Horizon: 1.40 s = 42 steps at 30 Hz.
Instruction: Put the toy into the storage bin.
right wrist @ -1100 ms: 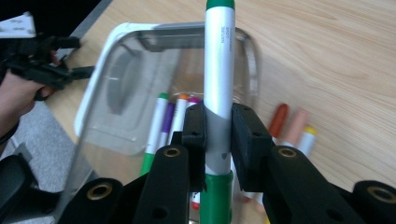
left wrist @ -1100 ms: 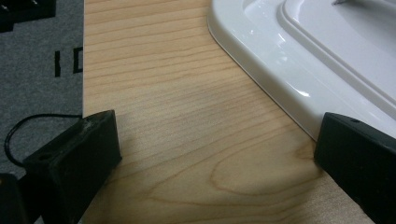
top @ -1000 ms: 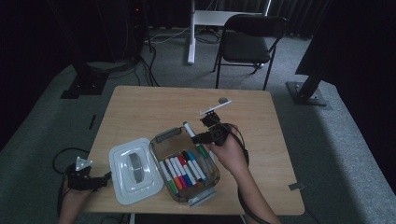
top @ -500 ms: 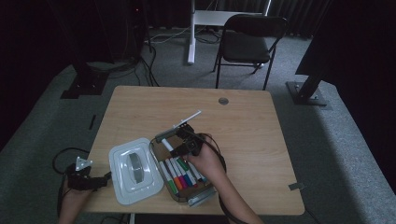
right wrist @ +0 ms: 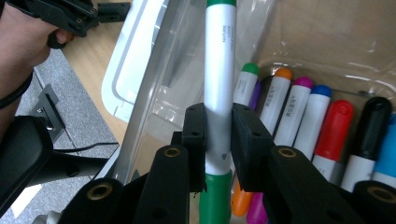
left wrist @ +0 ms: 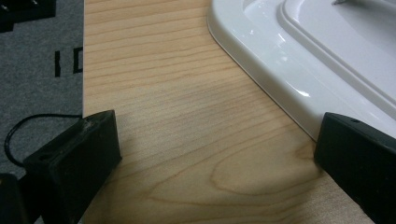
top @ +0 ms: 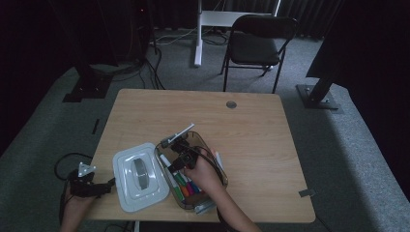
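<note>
My right gripper [right wrist: 218, 135] is clamped on the green marker [right wrist: 219, 79] at frame centre, over the clear bin [top: 212, 150], so I should lower it level beside the other markers [right wrist: 299, 116] before releasing, while my left gripper [left wrist: 219, 154] rests open by the white lid [left wrist: 299, 51]

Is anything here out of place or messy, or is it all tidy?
Mostly tidy. One white marker lies loose on the table beside the clear box, apart from the markers inside. The box's white lid lies off to its side.
</note>
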{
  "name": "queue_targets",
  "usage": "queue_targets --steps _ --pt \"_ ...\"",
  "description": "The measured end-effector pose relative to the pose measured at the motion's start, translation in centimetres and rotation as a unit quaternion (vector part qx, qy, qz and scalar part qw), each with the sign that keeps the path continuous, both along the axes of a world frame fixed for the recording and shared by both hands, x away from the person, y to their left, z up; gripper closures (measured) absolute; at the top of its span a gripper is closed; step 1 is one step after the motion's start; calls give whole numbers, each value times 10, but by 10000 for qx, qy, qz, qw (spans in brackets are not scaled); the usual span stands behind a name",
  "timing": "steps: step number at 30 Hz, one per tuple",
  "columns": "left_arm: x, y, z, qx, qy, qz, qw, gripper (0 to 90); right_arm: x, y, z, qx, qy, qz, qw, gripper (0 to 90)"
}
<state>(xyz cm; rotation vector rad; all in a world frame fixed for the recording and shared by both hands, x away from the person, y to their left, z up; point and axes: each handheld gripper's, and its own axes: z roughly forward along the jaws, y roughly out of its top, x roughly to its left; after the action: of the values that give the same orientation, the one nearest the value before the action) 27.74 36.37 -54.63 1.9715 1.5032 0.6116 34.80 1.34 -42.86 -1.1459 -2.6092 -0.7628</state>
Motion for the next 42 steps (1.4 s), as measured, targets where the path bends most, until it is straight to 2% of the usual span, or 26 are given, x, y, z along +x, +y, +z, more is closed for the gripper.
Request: queue_targets --steps 13,17,24,28,32,36,38,42 --pt "0 0 0 -5 3 4 10000 8 6 15 -33 -501 278 65 9983 765" --pt "0 0 0 -7 1 3 10000 8 6 17 -36 -646 311 55 9974 763" --pt "0 0 0 -3 4 1 10000 8 7 19 -38 -756 289 24 9967 758" --pt "0 0 0 -1 5 1 10000 8 7 22 -42 -909 326 79 9953 723" --pt "0 0 0 -1 7 2 10000 8 8 21 -42 -954 290 99 9950 705" --pt "0 0 0 -2 4 1 10000 8 9 14 -40 -899 241 56 9956 682" --pt "0 0 0 -5 4 2 10000 8 7 7 -32 -870 61 74 9962 637" --pt "0 0 0 -6 3 5 10000 7 5 -2 -19 -740 -122 60 9972 616"
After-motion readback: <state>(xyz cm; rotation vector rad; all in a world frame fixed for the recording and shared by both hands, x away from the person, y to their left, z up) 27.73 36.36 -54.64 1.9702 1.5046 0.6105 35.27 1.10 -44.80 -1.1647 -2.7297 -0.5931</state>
